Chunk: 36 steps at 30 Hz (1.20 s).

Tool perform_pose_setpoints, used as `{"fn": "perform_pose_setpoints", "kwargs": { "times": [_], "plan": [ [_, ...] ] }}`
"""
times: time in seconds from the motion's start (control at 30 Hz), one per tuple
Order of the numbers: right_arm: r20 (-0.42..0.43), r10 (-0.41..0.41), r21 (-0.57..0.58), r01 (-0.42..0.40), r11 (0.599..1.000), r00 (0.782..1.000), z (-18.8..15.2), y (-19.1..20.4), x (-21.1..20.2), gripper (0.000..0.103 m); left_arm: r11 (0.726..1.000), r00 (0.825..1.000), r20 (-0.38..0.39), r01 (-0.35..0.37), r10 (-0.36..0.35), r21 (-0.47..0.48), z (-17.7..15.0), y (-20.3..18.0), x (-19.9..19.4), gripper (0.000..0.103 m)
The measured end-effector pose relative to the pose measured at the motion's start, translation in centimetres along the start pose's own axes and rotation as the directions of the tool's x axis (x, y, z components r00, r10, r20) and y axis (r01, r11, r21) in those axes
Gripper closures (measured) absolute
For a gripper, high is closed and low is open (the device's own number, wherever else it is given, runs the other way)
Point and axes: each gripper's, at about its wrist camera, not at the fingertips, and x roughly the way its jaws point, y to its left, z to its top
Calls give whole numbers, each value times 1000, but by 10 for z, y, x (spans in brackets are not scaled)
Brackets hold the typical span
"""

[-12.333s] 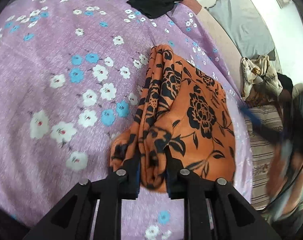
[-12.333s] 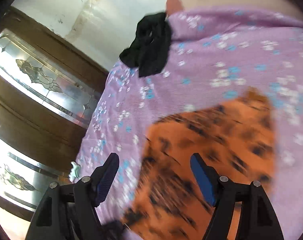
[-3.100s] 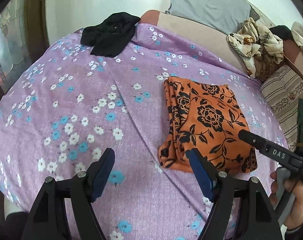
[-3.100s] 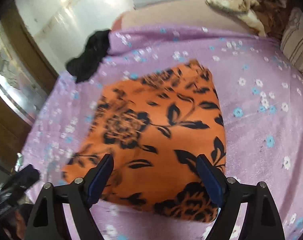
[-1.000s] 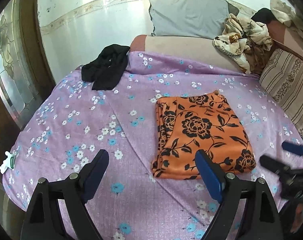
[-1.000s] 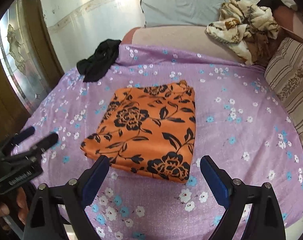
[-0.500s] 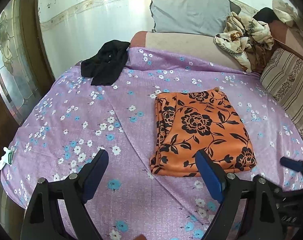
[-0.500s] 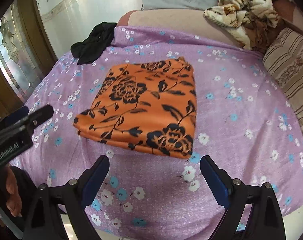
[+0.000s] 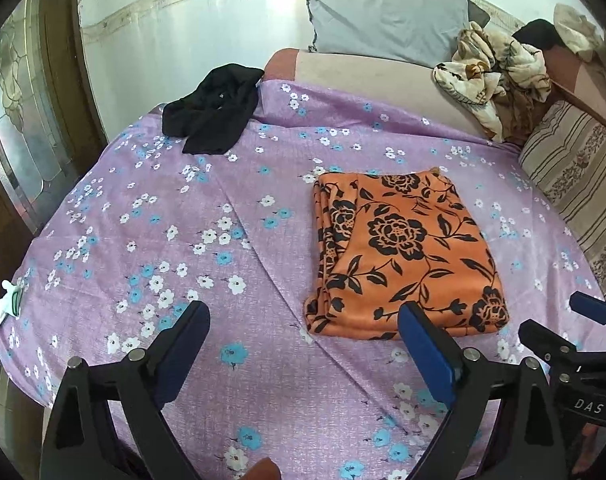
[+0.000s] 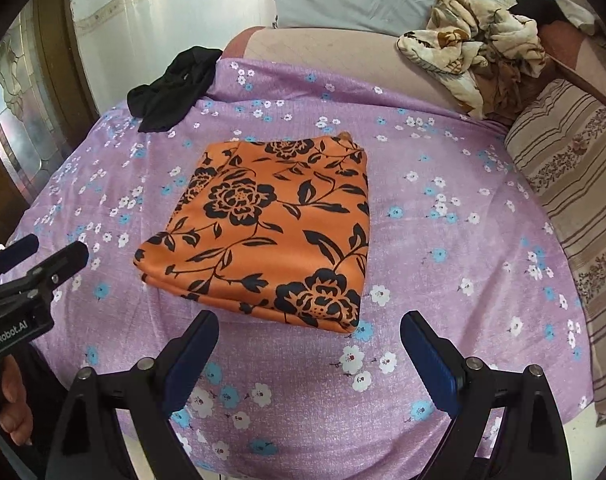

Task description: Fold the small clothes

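Observation:
An orange cloth with black flowers [image 9: 403, 252] lies folded into a flat rectangle on the purple flowered bedsheet [image 9: 163, 220]; it also shows in the right wrist view [image 10: 271, 228]. My left gripper [image 9: 303, 344] is open and empty, held back above the near edge of the bed, left of the cloth's near edge. My right gripper [image 10: 309, 350] is open and empty, just in front of the cloth's near edge. Each gripper shows at the side of the other's view: the right gripper [image 9: 559, 332] and the left gripper [image 10: 39, 256].
A crumpled black garment [image 9: 211, 116] lies at the far left corner of the bed. A grey pillow [image 9: 383, 12] leans on the wall. A beige patterned heap [image 9: 491, 76] and a striped cushion [image 9: 575, 176] are at the right. A wooden glass-panelled door [image 9: 19, 128] stands left.
Both grippers have drawn back slightly from the folded cloth and stay open. The cloth has not moved.

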Motion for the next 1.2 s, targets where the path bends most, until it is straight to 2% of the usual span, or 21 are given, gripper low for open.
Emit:
{"fn": "perform_pose_setpoints", "kwargs": {
  "times": [0.2, 0.47, 0.83, 1.2],
  "plan": [
    [1, 2, 7, -2, 1000, 1000, -1, -4, -5, 9, 999, 999, 15, 44, -44, 13, 3, -7, -10, 8],
    [10, 10, 4, -10, 1000, 1000, 1, -7, -11, 9, 998, 1000, 1, 13, -13, 54, 7, -22, -10, 8],
    [12, 15, -4, -15, 1000, 1000, 4, -5, -8, 9, 1000, 1000, 2, 0, 0, 27, 9, -19, -6, 8],
    [9, 7, -13, -7, 1000, 1000, 7, -6, -4, 9, 998, 1000, 17, 1, -2, 59, 13, -27, -5, 8]
  ]
}}
